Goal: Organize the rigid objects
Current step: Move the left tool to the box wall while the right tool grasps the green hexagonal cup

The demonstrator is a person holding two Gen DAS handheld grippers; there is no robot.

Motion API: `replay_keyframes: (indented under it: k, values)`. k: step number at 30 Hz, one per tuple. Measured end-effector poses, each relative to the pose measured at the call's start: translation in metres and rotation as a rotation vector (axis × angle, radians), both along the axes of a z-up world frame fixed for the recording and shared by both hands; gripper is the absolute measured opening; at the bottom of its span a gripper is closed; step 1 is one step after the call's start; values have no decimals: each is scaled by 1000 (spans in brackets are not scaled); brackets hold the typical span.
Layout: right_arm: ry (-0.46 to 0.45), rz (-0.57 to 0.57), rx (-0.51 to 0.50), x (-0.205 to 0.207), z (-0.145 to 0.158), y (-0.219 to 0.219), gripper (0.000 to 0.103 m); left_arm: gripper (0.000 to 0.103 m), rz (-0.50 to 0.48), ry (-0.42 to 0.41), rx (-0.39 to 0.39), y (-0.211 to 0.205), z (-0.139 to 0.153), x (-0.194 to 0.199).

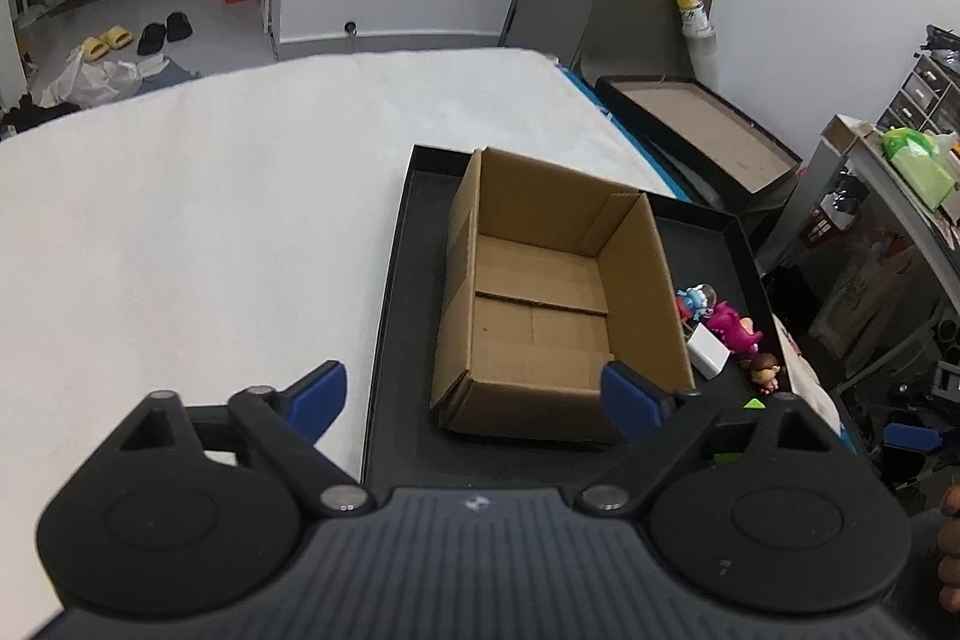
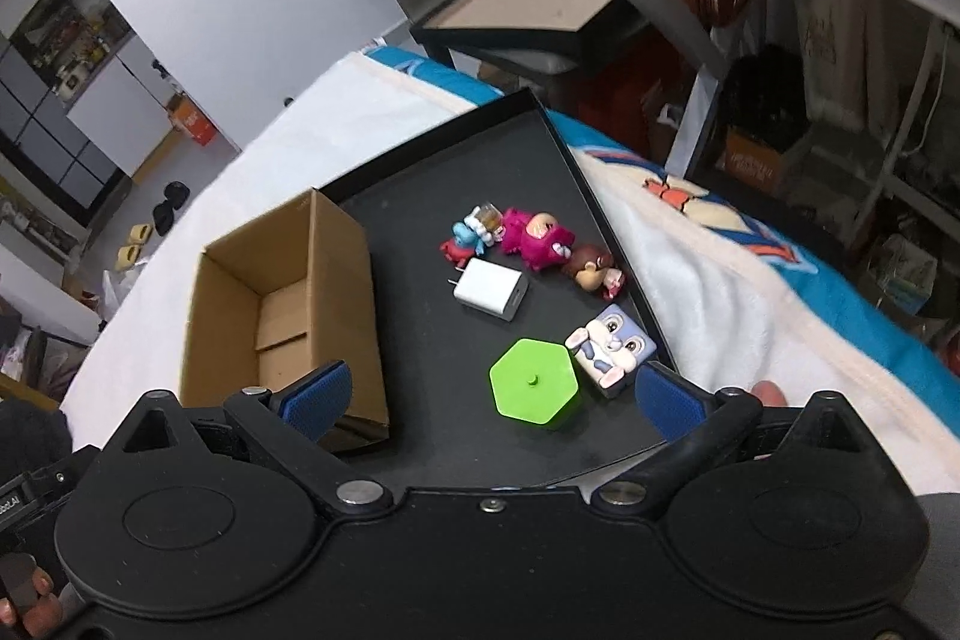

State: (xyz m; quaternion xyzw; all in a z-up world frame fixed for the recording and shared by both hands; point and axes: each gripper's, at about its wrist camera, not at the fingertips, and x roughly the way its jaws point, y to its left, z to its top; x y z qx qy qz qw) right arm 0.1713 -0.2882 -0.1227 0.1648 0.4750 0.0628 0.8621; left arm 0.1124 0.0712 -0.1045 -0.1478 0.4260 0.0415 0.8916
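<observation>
An empty brown cardboard box (image 1: 540, 298) (image 2: 282, 304) stands on a black tray (image 1: 396, 316) (image 2: 456, 172). Beside it on the tray lie a white charger (image 2: 491, 289) (image 1: 708, 355), a pink toy (image 2: 531, 235) (image 1: 729, 325), a blue toy (image 2: 471, 233), a brown monkey figure (image 2: 594, 271) (image 1: 765, 370), a rabbit cube (image 2: 612, 346) and a green hexagonal piece (image 2: 534, 388). My left gripper (image 1: 474, 400) hangs open over the box's near wall. My right gripper (image 2: 492, 400) is open above the tray's near part, with the green piece between its fingers, untouched.
The tray rests on a white blanket (image 1: 210, 220) (image 2: 720, 292) over a bed. A second black tray lid (image 1: 702, 130) (image 2: 540, 4) sits beyond the bed's edge. A cluttered desk (image 1: 900, 172) stands to the right. A person's fingers (image 1: 951, 550) show at the frame edge.
</observation>
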Motion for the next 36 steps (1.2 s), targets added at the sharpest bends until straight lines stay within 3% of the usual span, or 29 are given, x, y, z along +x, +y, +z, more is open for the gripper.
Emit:
replay_keyframes:
  k: [13,24,36]
  values:
    - [170,-92,9,41,-54,10,88,65,10,117,-54,12,-40,39]
    - [263,-206,99,62,-90,0,86,53,38,177,-93,19,-67,60]
    - [333,-216,39,73,-109,7,84,42,8,184,-111,14,-82,73]
